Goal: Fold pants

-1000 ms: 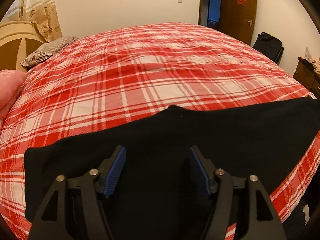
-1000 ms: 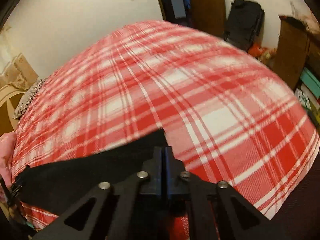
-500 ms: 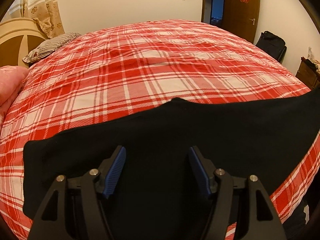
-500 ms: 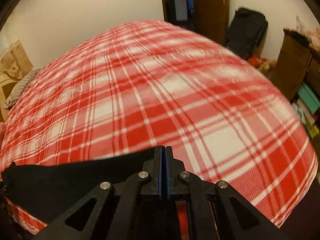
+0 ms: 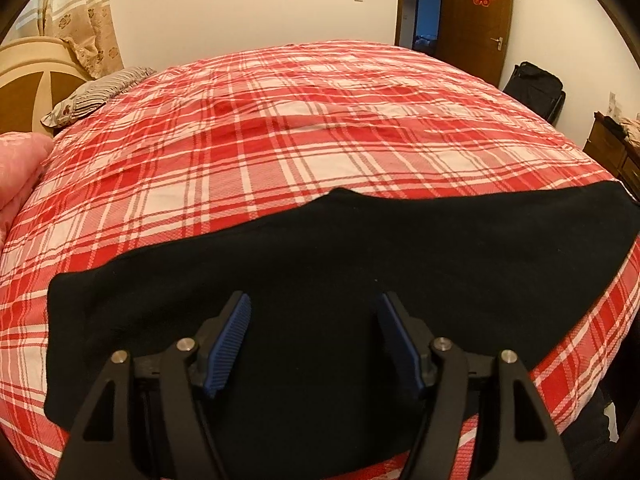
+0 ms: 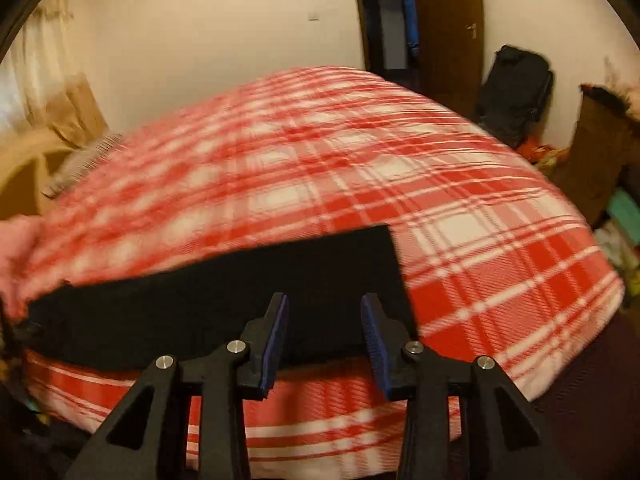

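The right gripper [image 6: 324,312], its jaws just opening and empty, hangs low in frame over the black pants [image 6: 224,292] laid on the bed [image 6: 480,240], while the left gripper [image 5: 314,320] hovers spread above them, likely ready for folding.

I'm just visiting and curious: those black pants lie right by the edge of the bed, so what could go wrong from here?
1. The black pants lie along the near edge of the plaid bed; a tug toward that edge could slide them off.
2. The right tool has just been opening with no cloth between its pads, and the left tool is open too, so nothing pins the fold.
3. The far edge bulges unevenly, so another fold may come out crooked.
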The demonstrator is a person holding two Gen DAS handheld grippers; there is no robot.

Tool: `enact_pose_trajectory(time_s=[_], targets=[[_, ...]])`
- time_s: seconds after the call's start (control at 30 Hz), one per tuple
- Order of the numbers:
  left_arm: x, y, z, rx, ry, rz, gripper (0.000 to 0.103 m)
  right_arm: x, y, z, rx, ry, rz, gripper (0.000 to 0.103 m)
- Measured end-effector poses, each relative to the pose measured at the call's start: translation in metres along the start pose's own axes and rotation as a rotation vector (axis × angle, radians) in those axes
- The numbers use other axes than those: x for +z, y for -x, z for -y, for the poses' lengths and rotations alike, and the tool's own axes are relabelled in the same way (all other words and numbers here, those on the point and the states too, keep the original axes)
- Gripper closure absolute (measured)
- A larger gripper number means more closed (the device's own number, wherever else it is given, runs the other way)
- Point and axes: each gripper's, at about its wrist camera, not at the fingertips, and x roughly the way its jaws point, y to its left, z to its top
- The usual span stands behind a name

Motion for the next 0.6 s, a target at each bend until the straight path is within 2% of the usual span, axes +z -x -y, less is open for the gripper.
enact_pose_trajectory(time_s=[0.13, 0.2, 0.23, 0.3, 0.37, 0.47, 0.6], targets=[[-0.003, 0.000, -0.002, 0.001, 0.017, 0.000, 0.032, -0.003, 0.007, 0.034, -0.016, -0.178, 0.018, 0.063], [-0.004, 0.002, -0.005, 0.009, 0.018, 0.002, 0.032, -0.007, 0.007, 0.044, -0.004, -0.224, 0.012, 0.065], [-0.004, 0.005, -0.006, 0.016, 0.017, 0.007, 0.032, -0.010, 0.001, 0.046, -0.002, -0.224, -0.016, 0.068], [-0.005, 0.009, -0.011, 0.028, 0.024, 0.018, 0.032, -0.017, -0.016, 0.046, -0.055, -0.196, -0.112, 0.071], [-0.007, 0.011, -0.016, 0.034, 0.040, 0.023, 0.032, -0.017, -0.013, 0.048, -0.036, -0.197, -0.089, 0.071], [-0.012, 0.005, -0.020, 0.038, 0.058, 0.004, 0.030, -0.003, 0.006, 0.053, -0.003, -0.216, -0.003, 0.070], [-0.012, 0.005, -0.016, 0.037, 0.042, 0.004, 0.030, 0.028, -0.006, 0.047, 0.004, -0.121, 0.007, 0.070]])
